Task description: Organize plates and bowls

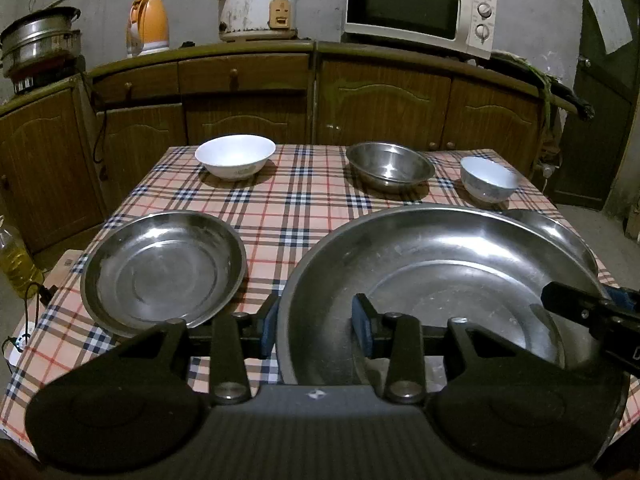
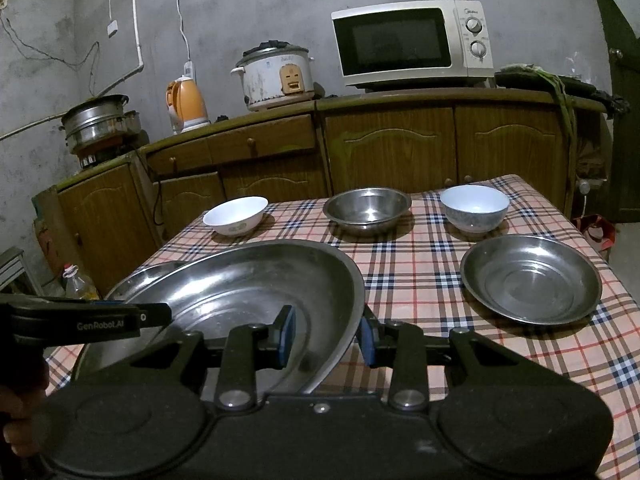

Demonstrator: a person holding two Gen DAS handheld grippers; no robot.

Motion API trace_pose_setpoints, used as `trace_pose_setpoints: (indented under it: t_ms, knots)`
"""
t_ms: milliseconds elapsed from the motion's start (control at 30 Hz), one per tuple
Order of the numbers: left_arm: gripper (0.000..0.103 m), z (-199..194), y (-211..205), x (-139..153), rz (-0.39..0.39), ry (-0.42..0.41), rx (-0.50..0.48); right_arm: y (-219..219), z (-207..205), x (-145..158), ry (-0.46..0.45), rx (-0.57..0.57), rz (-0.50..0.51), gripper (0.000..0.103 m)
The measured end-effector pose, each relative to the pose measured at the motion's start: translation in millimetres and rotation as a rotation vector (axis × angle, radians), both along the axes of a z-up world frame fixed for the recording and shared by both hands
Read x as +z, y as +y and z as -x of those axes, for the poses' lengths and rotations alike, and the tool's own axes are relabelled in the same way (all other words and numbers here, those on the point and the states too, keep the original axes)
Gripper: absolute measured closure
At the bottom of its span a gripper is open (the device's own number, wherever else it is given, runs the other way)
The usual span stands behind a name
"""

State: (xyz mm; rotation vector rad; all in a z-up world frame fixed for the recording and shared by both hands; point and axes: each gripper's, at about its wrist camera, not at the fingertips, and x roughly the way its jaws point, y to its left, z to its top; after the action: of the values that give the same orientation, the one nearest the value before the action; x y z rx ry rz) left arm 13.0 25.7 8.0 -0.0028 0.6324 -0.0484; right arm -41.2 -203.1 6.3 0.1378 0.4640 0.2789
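Note:
A large steel plate (image 1: 440, 264) lies on another steel plate (image 1: 560, 228) on the checked tablecloth; it also shows in the right wrist view (image 2: 248, 276). My left gripper (image 1: 316, 330) is open and straddles its near left rim. My right gripper (image 2: 328, 336) is open and straddles its right rim; it shows at the right of the left wrist view (image 1: 592, 312). A smaller steel plate (image 1: 164, 272) lies at the table's left. Another steel plate (image 2: 532, 280) lies at the right. A white bowl (image 1: 235, 157), a steel bowl (image 1: 390, 166) and a blue-white bowl (image 1: 488, 179) stand along the far edge.
Behind the table stands a wooden cabinet (image 1: 320, 92) with a microwave (image 1: 420, 8), a rice cooker (image 1: 258, 6), an orange kettle (image 1: 148, 24) and steel pots (image 1: 40, 40). An oil bottle (image 1: 14, 260) stands on the floor at the left.

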Motion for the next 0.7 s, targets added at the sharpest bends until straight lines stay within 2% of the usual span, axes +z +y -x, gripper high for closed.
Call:
trace_pose_setpoints:
  t_ms: [700]
  knots:
    - [0.064, 0.6, 1.1, -3.0, 0.001, -0.001, 0.001, 0.5, -0.8, -1.2, 0.001, 0.000, 0.001, 0.061]
